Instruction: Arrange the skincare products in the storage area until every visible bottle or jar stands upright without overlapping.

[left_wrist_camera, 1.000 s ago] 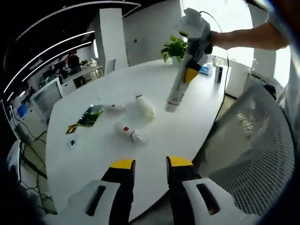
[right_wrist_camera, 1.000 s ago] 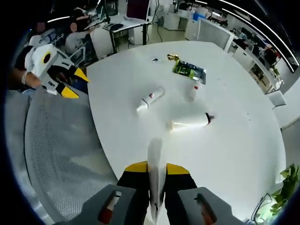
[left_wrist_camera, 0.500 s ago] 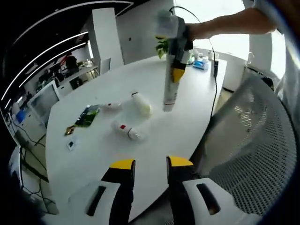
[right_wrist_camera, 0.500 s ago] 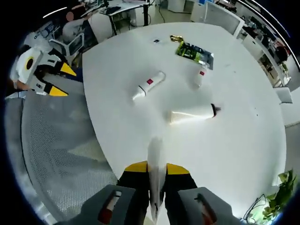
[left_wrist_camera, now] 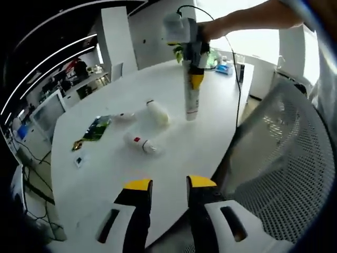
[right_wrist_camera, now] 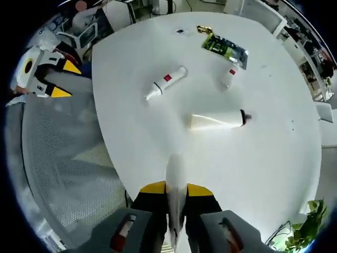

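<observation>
My right gripper [left_wrist_camera: 194, 79] is shut on a white tube [left_wrist_camera: 191, 101], which it holds nearly upright with the lower end close to the white table [left_wrist_camera: 105, 174]. In the right gripper view the same tube [right_wrist_camera: 175, 176] rises between my shut right gripper [right_wrist_camera: 175, 191]. Three products lie on their sides: a white bottle with a dark cap [left_wrist_camera: 157, 112] [right_wrist_camera: 217, 120], a slim bottle with a red label [left_wrist_camera: 141, 144] [right_wrist_camera: 166, 83], and a small bottle [left_wrist_camera: 125, 117] [right_wrist_camera: 228, 77]. My left gripper [left_wrist_camera: 169, 185] [right_wrist_camera: 45, 71] hangs open off the table's near edge, holding nothing.
A green packet [left_wrist_camera: 97, 129] [right_wrist_camera: 224, 46] and small scraps lie past the bottles. A grey mesh chair [left_wrist_camera: 274, 158] [right_wrist_camera: 58, 168] stands against the table's edge. A potted plant [left_wrist_camera: 181, 52] and small items sit at the far side.
My right gripper has carried the tube across the table and turned it from tilted to nearly upright, lower over the tabletop. The lying bottles and my left gripper have stayed put.
</observation>
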Action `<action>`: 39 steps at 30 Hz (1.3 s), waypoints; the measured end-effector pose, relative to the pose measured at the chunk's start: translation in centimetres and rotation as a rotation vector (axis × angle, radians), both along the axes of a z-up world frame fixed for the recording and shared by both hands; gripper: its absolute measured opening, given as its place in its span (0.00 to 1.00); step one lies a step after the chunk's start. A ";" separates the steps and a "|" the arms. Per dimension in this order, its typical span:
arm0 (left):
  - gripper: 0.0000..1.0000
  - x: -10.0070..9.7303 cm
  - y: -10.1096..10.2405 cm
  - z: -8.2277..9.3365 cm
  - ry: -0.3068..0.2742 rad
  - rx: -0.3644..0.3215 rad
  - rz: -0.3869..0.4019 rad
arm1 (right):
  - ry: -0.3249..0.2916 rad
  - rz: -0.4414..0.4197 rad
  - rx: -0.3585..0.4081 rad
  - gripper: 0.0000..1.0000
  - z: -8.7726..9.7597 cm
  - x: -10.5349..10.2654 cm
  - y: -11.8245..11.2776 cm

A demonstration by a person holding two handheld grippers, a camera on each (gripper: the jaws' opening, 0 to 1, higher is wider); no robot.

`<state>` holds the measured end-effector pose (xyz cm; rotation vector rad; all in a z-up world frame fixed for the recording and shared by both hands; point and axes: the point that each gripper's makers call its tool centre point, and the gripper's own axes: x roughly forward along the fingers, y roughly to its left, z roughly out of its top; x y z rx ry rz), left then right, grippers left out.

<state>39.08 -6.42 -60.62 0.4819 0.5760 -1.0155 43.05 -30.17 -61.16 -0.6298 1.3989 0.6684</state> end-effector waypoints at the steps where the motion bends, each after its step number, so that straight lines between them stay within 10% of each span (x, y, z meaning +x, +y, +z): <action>1: 0.24 0.0 0.0 0.0 -0.001 0.000 -0.001 | 0.003 0.002 -0.003 0.03 -0.1 0.1 -0.1; 39: 0.24 0.5 0.9 -0.4 -0.022 0.042 0.026 | 0.137 0.303 -0.092 0.09 -1.3 0.2 -1.1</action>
